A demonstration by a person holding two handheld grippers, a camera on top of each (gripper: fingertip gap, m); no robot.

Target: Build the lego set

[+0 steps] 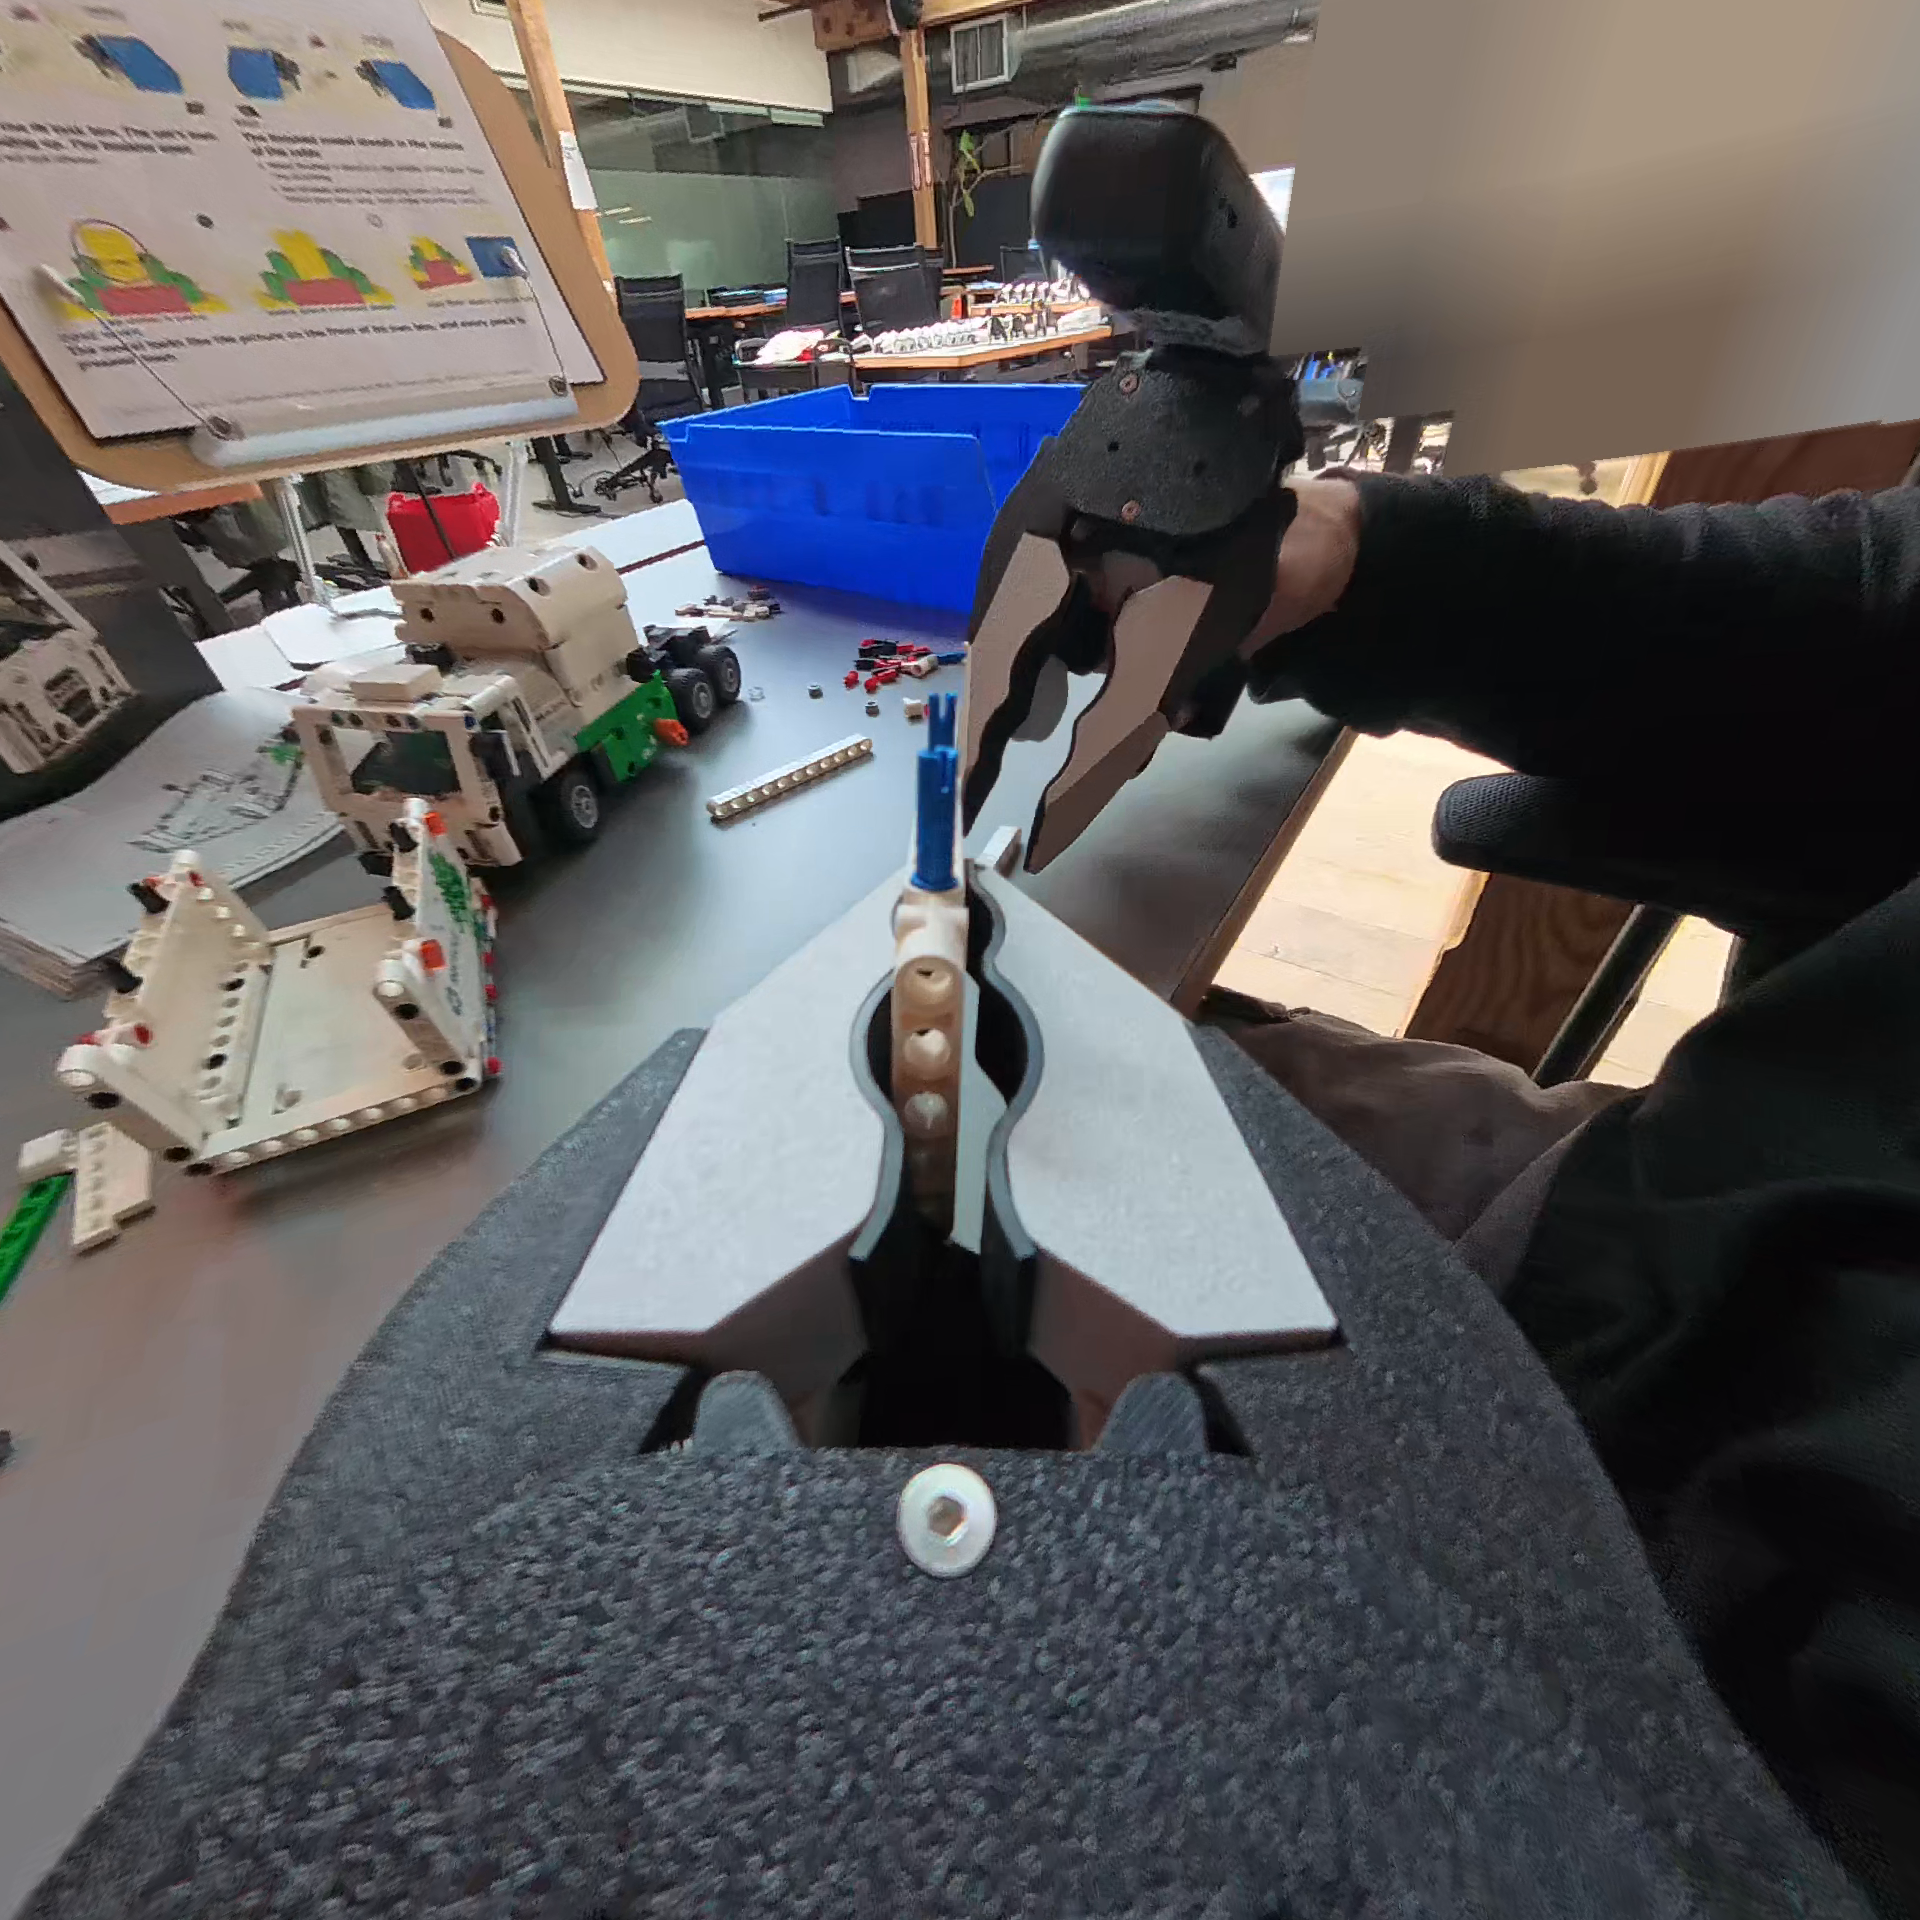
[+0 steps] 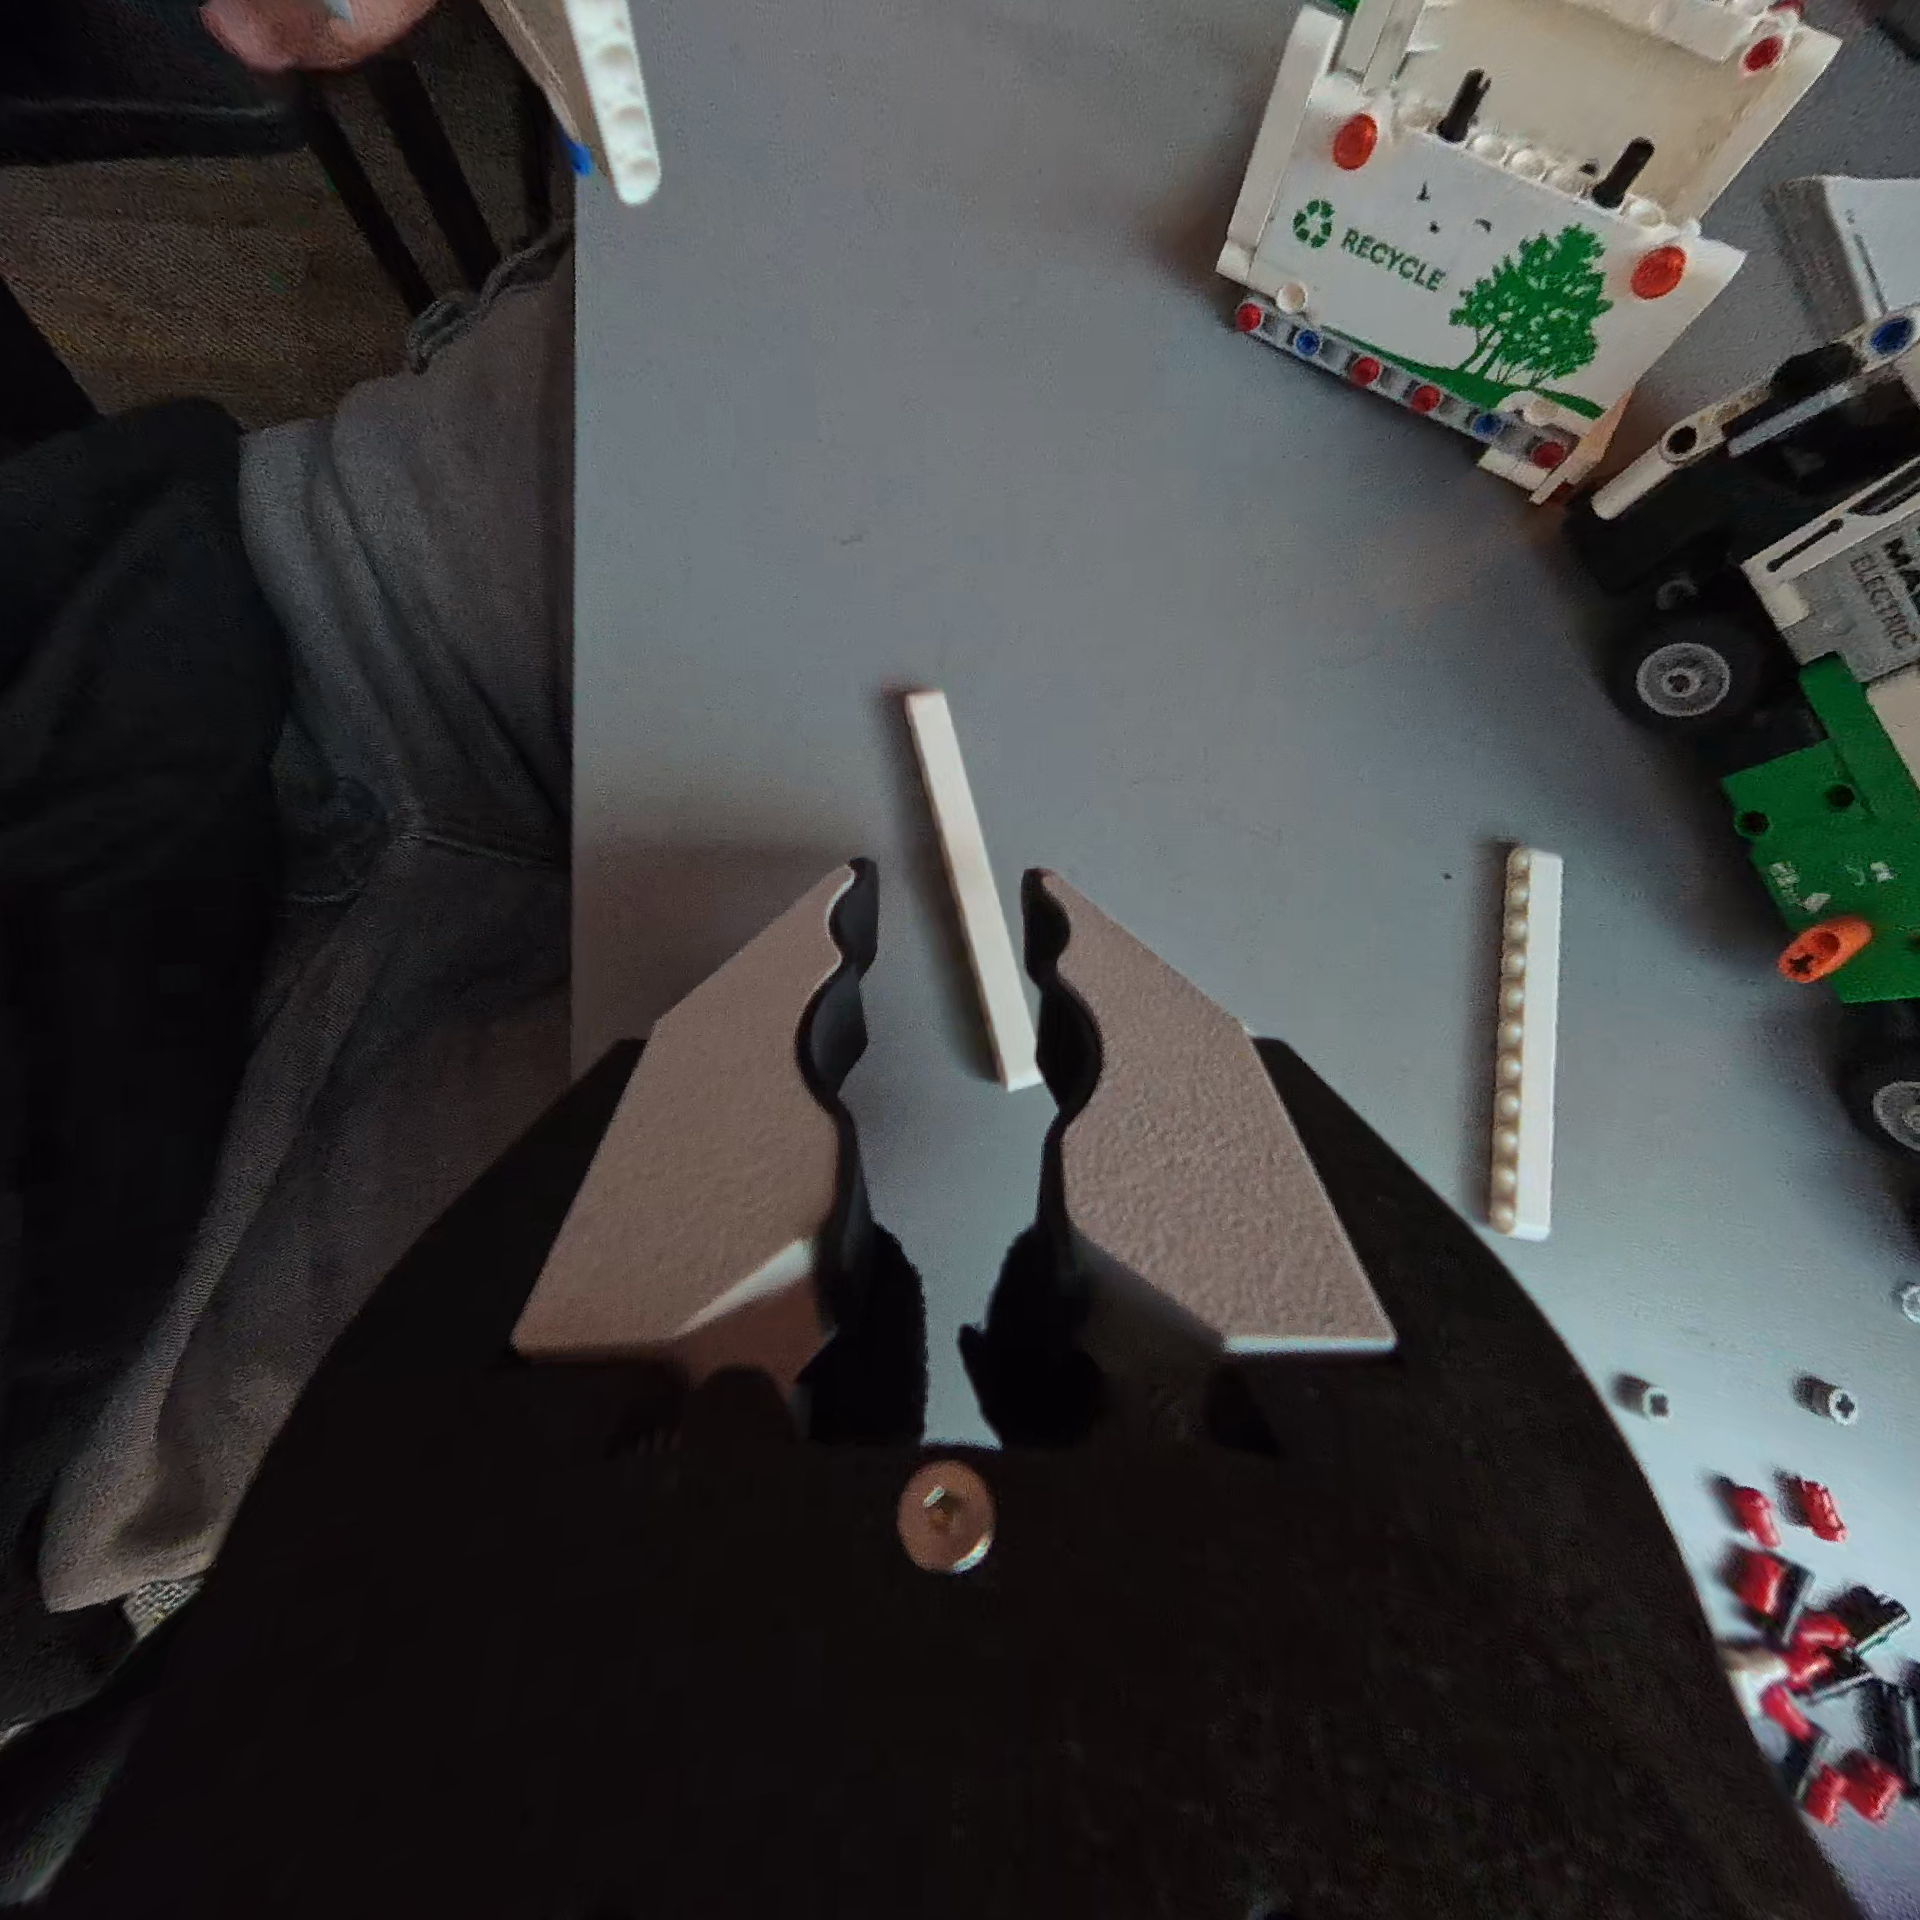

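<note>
My left gripper is shut on a white holed beam with a blue pin standing out of its far end. The same beam shows at the top of the right wrist view. My right gripper is open and empty, pointing down over a flat white tile on the grey table; it also shows in the left wrist view, just right of the blue pin. A white studded beam lies to the right of the tile.
A white and green truck and a loose white body panel assembly stand left. A blue bin sits at the back. Small red and black pins lie scattered. An instruction sheet on a stand is at the upper left. The table edge runs beside a person's lap. About 12 cm separates my left fingertips from my right.
</note>
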